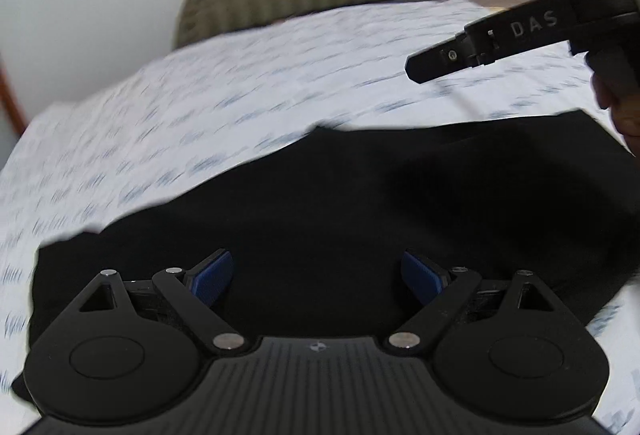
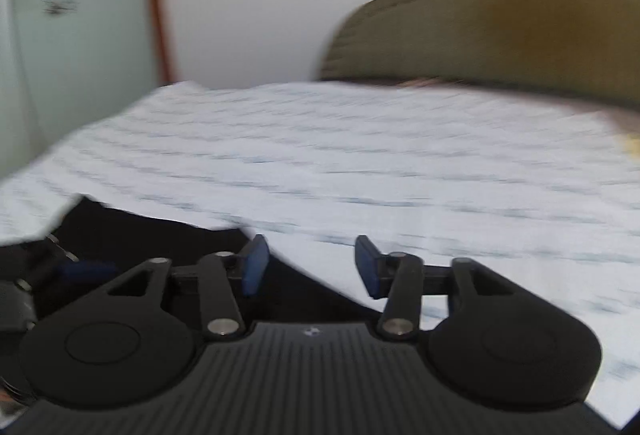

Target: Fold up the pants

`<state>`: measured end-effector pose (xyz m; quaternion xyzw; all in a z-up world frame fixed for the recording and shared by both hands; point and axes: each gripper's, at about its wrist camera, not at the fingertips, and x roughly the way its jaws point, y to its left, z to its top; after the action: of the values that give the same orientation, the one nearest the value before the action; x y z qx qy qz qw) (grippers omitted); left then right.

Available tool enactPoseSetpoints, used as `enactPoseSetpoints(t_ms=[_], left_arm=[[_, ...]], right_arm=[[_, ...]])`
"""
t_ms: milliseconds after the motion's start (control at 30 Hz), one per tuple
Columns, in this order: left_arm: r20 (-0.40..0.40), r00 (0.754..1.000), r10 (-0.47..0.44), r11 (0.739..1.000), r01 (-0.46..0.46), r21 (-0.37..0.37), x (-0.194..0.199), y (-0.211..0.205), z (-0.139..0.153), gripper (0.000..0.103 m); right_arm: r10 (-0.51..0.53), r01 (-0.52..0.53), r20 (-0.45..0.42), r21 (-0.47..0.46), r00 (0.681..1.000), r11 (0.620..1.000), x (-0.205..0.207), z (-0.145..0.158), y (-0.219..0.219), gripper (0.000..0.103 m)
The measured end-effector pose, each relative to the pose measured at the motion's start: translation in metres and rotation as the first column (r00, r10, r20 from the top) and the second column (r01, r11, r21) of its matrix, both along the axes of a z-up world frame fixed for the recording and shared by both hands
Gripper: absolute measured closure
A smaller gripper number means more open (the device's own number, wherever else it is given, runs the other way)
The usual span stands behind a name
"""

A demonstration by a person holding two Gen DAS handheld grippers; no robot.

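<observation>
With the black pants (image 1: 360, 203) lying flat on the patterned sheet (image 1: 200, 107), the left gripper (image 1: 318, 275) gaped wide and the right gripper (image 2: 310, 265) stood half open, both empty, so 2 matched, level edge grips seemed wise.

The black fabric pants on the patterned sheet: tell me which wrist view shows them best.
The left wrist view. There the black fabric pants spread across most of the frame on the white patterned sheet, far edge visible. The right wrist view catches only a corner of them at lower left, partly behind the gripper's own fingers.
</observation>
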<state>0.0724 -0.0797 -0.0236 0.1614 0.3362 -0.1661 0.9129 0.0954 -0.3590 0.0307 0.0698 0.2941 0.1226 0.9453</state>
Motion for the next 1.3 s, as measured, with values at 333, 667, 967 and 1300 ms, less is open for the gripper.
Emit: enactPoseSetpoints(t_ms=[333, 667, 967, 1300], left_arm=[[-0.051, 0.997, 0.062, 0.992, -0.067, -0.106, 0.031, 0.066, -0.005, 0.010], [0.001, 0.999, 0.053, 0.994, -0.053, -0.101, 0.029, 0.066, -0.012, 0.010], [0.006, 0.999, 0.050, 0.995, -0.050, -0.082, 0.026, 0.065, -0.011, 0.010], [0.009, 0.998, 0.058, 0.996, -0.058, -0.061, 0.020, 0.064, -0.008, 0.010]], right_arm=[[0.201, -0.170, -0.229, 0.150, 0.952, 0.974, 0.105, -0.062, 0.043, 0.055], [0.138, -0.142, -0.173, -0.016, 0.975, 0.990, 0.109, -0.057, 0.064, 0.098], [0.022, -0.039, -0.084, -0.206, 0.996, 0.978, 0.105, -0.047, 0.084, 0.090], [0.095, -0.135, -0.192, -0.211, 0.977, 0.968, 0.075, -0.057, 0.114, 0.059]])
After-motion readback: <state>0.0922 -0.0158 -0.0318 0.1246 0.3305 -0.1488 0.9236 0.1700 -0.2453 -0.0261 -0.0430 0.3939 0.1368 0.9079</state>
